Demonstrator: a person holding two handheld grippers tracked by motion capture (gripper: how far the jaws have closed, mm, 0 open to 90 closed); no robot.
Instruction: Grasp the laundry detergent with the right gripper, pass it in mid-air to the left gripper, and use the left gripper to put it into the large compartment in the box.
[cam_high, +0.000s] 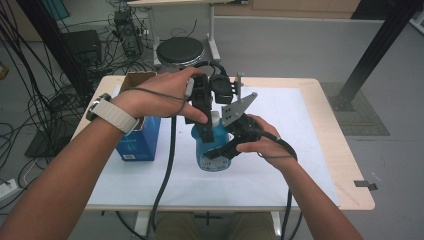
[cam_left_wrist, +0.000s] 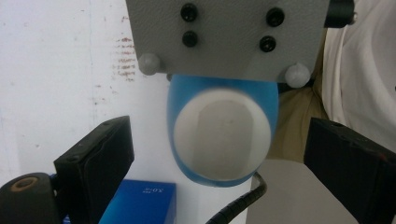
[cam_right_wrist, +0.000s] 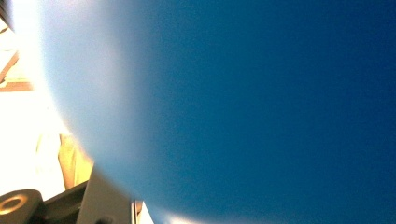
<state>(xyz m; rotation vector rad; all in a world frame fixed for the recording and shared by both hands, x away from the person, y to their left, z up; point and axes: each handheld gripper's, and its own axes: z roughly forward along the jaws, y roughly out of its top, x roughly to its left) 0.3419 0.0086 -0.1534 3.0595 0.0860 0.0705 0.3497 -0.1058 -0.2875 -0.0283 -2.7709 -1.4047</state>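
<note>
A blue bottle (cam_high: 214, 152) with a white cap (cam_high: 215, 119) stands upright in the middle of the white sheet. My right gripper (cam_high: 224, 150) comes in from the right and is shut on the bottle's body; up close the blue bottle (cam_right_wrist: 257, 102) is a blur. My left gripper (cam_high: 205, 131) points down over the bottle's top. From above, the white cap (cam_left_wrist: 222, 135) lies between its two black fingers (cam_left_wrist: 100, 158), which stand well apart from it, so my left gripper (cam_left_wrist: 223, 149) is open. The right gripper's grey plate (cam_left_wrist: 224, 32) covers part of the bottle.
A blue box (cam_high: 140, 140) with an open cardboard top stands just left of the bottle, and the blue box (cam_left_wrist: 140, 203) also sits below the left finger. A white sheet (cam_high: 290, 130) covers the wooden table (cam_high: 332, 145). A black round stool (cam_high: 180, 50) stands behind it.
</note>
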